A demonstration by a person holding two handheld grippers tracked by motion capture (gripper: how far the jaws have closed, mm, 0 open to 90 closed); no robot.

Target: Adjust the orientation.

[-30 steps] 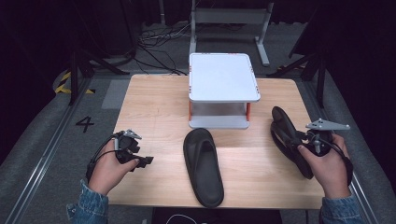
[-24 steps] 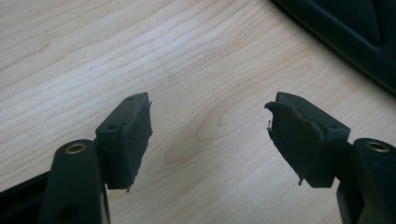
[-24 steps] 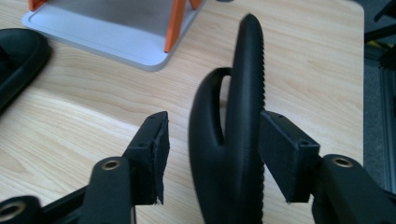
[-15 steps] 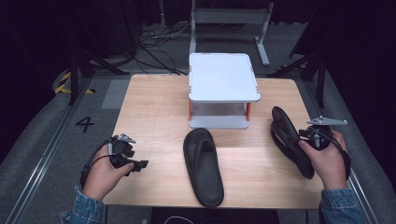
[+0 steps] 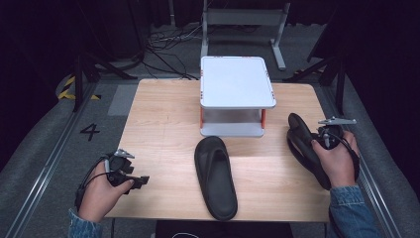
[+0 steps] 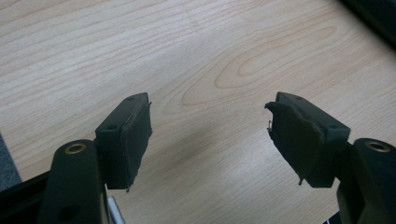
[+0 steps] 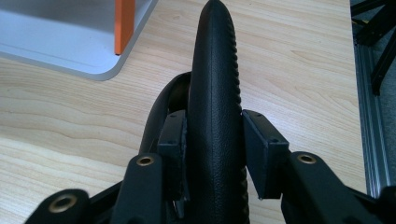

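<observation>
Two black slippers are on the wooden table [image 5: 158,114]. One slipper [image 5: 215,176] lies flat, sole down, in the middle near the front. The other slipper [image 5: 299,141] [image 7: 215,56] stands on its edge at the right. My right gripper [image 5: 317,143] [image 7: 214,126] has just been closing its jaws around it, and both pads now press on its sole. At the front left corner my left gripper [image 5: 141,179] [image 6: 210,112] is open over bare wood, with nothing between its jaws.
A white two-tier stand [image 5: 236,82] [image 7: 70,42] with orange posts sits at the back middle of the table, just behind the flat slipper. Dark floor, cables and metal frames surround the table. The table's right edge runs close to the held slipper.
My right gripper's jaws have closed onto the edge-up slipper and the hand has shifted slightly left. My left hand has drifted toward the front left corner.
</observation>
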